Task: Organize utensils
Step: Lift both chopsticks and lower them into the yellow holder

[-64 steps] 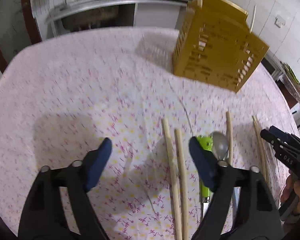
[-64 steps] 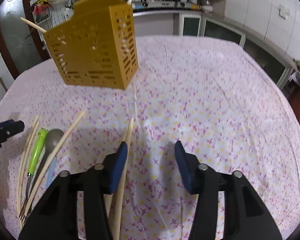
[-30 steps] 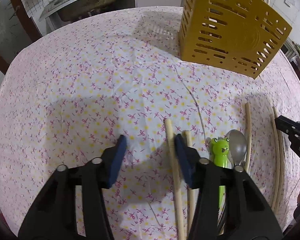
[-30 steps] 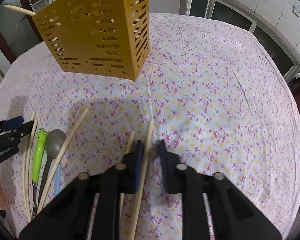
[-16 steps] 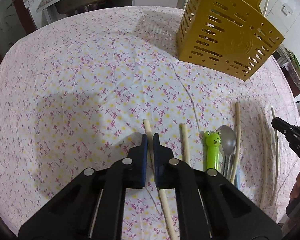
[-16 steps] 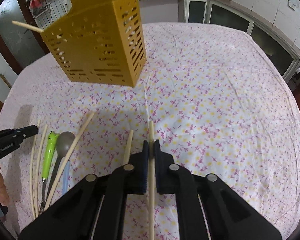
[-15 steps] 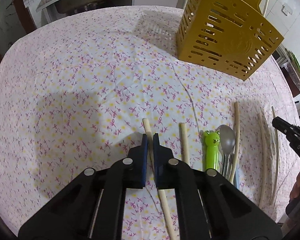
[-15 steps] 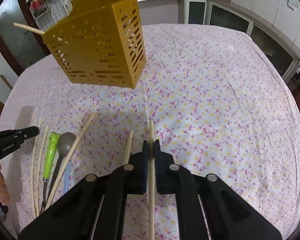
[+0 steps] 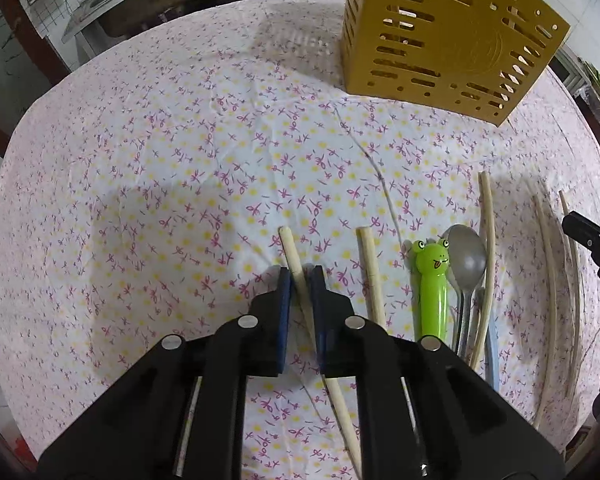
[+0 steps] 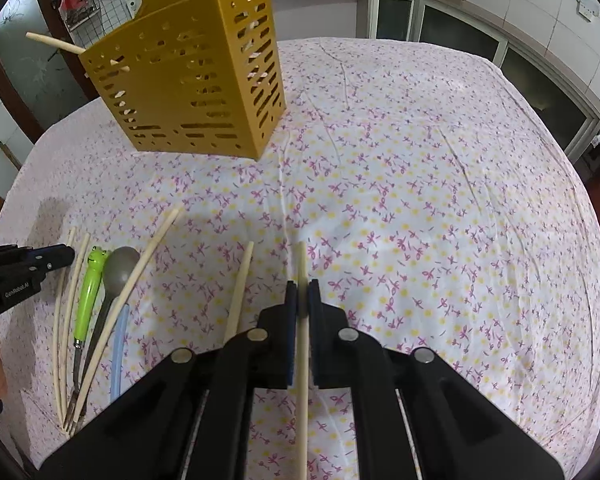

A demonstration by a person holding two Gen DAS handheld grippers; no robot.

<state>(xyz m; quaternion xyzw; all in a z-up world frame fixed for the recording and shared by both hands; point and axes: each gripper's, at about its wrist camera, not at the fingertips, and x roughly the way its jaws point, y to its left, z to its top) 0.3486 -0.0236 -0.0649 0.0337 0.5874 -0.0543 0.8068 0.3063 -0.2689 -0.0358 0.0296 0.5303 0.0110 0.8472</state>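
My left gripper (image 9: pixel 299 276) is shut on a pale wooden chopstick (image 9: pixel 291 249) whose tip pokes out past the blue pads. My right gripper (image 10: pixel 302 289) is shut on another chopstick (image 10: pixel 301 264), held just above the cloth. A yellow slotted utensil holder (image 9: pixel 444 36) stands at the back of the table, with chopsticks sticking out of it in the right wrist view (image 10: pixel 188 84). A loose chopstick (image 9: pixel 370 264), a green frog-handled utensil (image 9: pixel 432 280), a metal spoon (image 9: pixel 466 256) and several more chopsticks (image 9: pixel 488 240) lie on the cloth.
A round table (image 10: pixel 440 184) has a white cloth with pink and yellow flowers. A light blue handle (image 10: pixel 118 348) lies among the utensils. Kitchen counters and cabinets (image 10: pixel 440 20) stand behind. Each gripper shows at the edge of the other's view (image 10: pixel 16 272).
Both grippers went from open to shut, each closing on a chopstick about a second ago. Since then both have held their chopsticks, with the holder drawing slightly closer in view.
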